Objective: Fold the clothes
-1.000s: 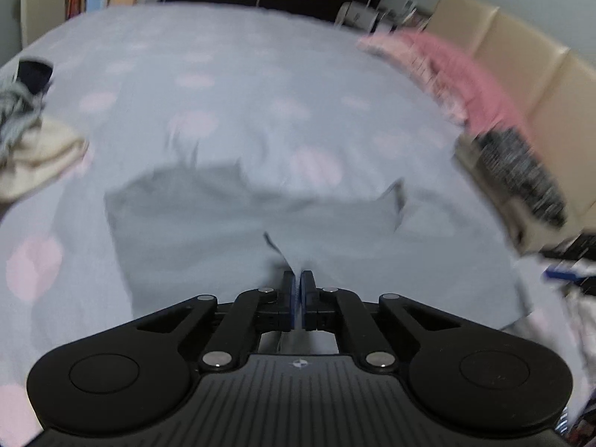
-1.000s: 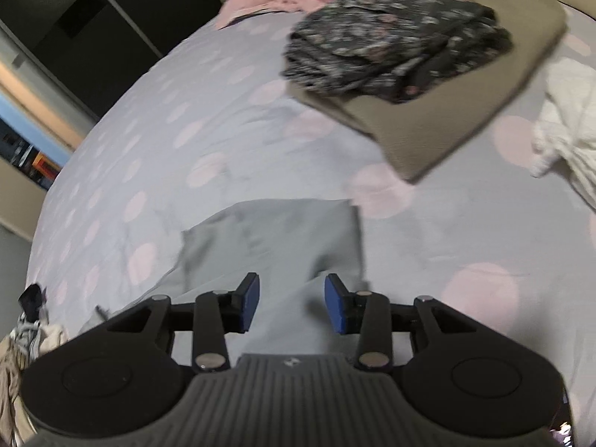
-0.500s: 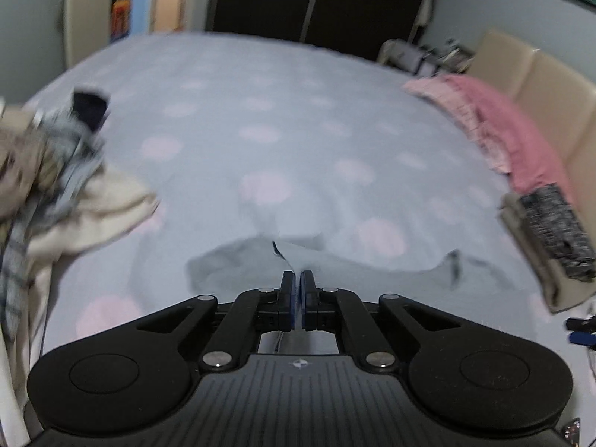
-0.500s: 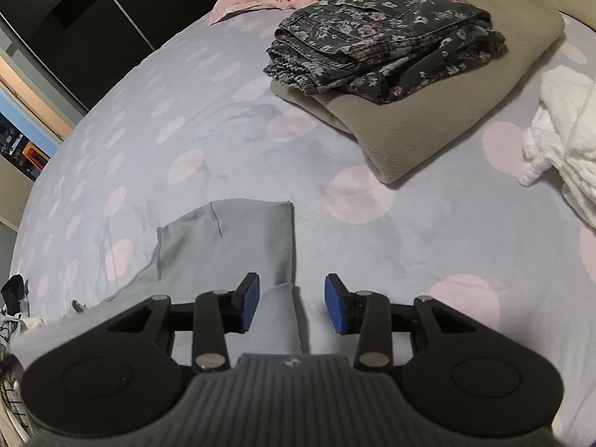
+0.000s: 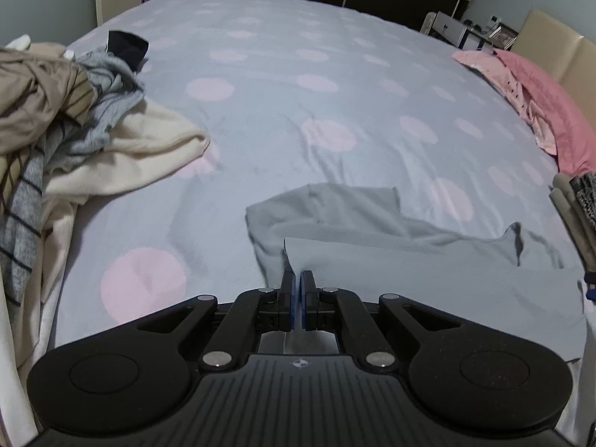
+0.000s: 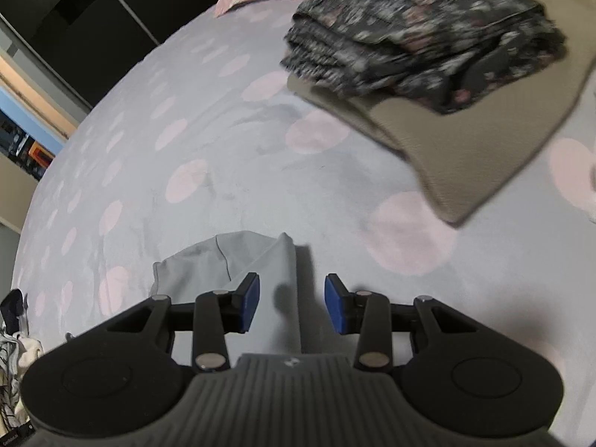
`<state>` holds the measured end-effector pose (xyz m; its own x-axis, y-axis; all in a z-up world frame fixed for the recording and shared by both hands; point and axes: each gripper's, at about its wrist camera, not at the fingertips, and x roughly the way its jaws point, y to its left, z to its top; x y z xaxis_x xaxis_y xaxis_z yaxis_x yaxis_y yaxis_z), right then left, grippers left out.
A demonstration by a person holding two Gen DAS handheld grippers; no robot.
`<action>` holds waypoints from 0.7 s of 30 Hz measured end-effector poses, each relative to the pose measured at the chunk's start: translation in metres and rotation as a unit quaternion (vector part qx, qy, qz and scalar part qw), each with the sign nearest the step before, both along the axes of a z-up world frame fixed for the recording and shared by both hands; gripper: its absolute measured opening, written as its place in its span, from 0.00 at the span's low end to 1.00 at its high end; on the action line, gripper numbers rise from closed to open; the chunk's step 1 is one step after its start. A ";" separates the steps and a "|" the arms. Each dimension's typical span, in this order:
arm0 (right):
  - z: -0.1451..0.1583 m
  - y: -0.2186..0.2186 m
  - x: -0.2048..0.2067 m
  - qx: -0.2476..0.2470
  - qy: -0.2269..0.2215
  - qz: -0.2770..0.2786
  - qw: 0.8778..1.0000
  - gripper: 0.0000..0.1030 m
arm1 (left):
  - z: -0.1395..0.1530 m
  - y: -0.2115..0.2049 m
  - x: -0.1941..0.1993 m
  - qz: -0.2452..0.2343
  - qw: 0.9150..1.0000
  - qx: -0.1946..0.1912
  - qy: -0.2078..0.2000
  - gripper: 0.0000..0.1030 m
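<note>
On the bed: the pale grey garment [image 5: 428, 272] lies on the dotted bedspread [image 5: 298, 85], part flat and part doubled over, one layer lapped over another toward the near edge
Garment edge: a fold or hem runs up into the left gripper [image 5: 298, 294]; in the right wrist view the cloth [image 6: 257, 287] tapers to a rumpled end beyond the fingers
Left gripper: jaws closed together, pinching the grey garment's edge
Right gripper [image 6: 291, 300]: jaws spread wide, nothing held; it hovers over the garment's right border, the cloth running under and between the blue pads [image 6: 250, 298]
Step in hand: I judge a fold of this garment to be under way, the left side carried by its pinched edge while the right side lies loose
Next move calls for: the right gripper needs a matching hold on its edge so both sides travel level; otherwise the carried layer may skew or drag
Folded stack: a dark floral piece [image 6: 421, 33] on a tan one [image 6: 458, 156], well apart to the right
Loose heap: cream, striped and brown clothes [image 5: 74, 123] at the left
Far side: pink bedding [image 5: 540, 104]
</note>
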<state>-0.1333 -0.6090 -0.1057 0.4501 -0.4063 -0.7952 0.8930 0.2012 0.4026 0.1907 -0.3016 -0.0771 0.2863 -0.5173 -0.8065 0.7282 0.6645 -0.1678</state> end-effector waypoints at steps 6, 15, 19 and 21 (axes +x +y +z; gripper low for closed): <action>-0.015 -0.008 0.015 0.004 0.021 -0.002 1.000 0.04 | -0.002 0.004 0.000 0.013 1.000 -0.005 -0.022 0.01; -0.014 -0.009 0.020 -0.036 0.070 -0.009 0.997 0.12 | -0.012 0.003 0.005 0.004 1.000 0.006 -0.004 0.02; -0.003 -0.003 -0.001 -0.010 0.017 -0.006 1.000 0.31 | -0.009 0.015 0.010 0.014 0.999 -0.022 0.026 0.23; 0.003 0.007 -0.009 0.006 -0.005 0.009 1.000 0.32 | -0.007 0.021 0.009 0.011 0.999 -0.032 0.032 0.37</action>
